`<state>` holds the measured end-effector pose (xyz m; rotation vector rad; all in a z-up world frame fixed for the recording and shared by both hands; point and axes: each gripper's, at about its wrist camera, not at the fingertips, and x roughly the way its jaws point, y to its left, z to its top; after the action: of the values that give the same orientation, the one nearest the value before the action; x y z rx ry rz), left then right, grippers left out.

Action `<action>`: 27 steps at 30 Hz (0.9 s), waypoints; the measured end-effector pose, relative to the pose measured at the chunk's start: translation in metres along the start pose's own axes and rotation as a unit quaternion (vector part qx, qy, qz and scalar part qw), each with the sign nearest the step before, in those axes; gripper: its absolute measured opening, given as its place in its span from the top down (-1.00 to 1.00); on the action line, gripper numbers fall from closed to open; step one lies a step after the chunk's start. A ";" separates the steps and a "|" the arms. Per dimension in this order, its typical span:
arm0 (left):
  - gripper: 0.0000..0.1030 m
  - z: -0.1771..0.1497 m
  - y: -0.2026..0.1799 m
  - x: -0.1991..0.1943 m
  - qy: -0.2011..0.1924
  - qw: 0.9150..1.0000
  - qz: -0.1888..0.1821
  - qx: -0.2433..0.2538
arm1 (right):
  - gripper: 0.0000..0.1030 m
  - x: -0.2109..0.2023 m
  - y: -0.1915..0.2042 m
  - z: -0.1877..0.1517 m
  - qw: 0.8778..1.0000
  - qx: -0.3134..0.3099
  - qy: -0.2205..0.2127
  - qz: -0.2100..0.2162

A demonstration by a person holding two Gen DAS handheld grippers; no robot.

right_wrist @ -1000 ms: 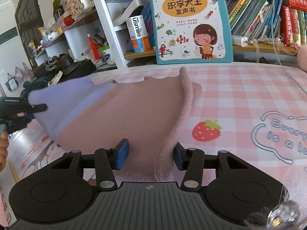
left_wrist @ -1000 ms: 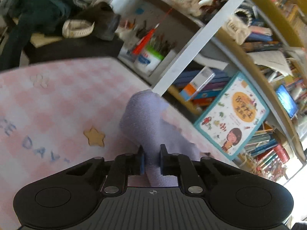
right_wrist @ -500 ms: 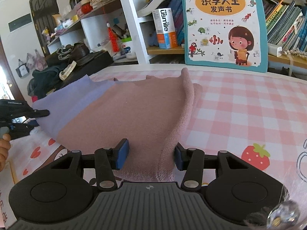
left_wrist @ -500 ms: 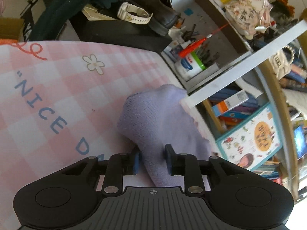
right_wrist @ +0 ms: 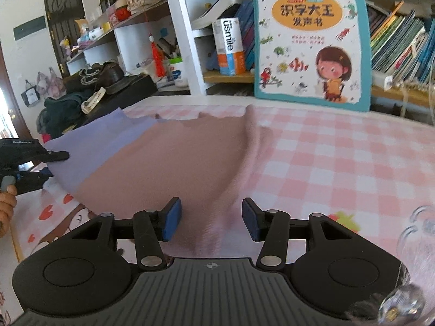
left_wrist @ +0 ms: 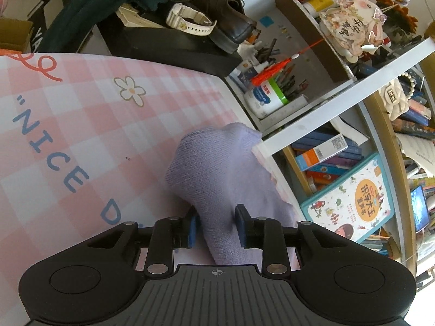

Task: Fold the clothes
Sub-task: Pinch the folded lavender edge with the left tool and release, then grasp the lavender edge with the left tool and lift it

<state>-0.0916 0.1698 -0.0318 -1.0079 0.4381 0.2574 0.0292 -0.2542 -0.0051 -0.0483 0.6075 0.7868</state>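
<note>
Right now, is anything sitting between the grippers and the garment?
Nothing visible. The garment already lies between the pads of both the left gripper and the right gripper, on the checked tablecloth.

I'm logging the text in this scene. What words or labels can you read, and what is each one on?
"NICE D": tablecloth, rest hidden.
"usmile": white and orange box on the shelf.
"识字大王 发声书": children's book.
"GenRobot.AI", faint: left tongs.
Characters on the pig figure: blurred.
Book spines: too small.
</note>
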 end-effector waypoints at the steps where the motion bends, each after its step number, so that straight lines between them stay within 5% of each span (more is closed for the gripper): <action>1: 0.44 0.000 0.000 0.000 0.000 1.000 0.000 0.001 | 0.11 -0.002 -0.001 0.001 1.000 -0.008 -0.001 0.000; 10: 0.44 -0.001 0.001 0.000 -0.001 1.000 0.002 -0.004 | 0.11 0.000 -0.003 -0.003 1.000 -0.011 -0.006 0.027; 19: 0.46 0.000 0.001 0.000 -0.001 1.000 0.004 -0.002 | 0.13 0.003 -0.004 -0.004 1.000 -0.029 0.003 0.008; 27: 0.74 -0.001 -0.007 -0.001 0.002 1.000 0.012 0.022 | 0.10 0.006 -0.006 -0.007 1.000 -0.020 0.009 0.005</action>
<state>-0.0900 0.1655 -0.0266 -0.9611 0.4578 0.2658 0.0337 -0.2564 -0.0152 -0.0889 0.6106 0.8093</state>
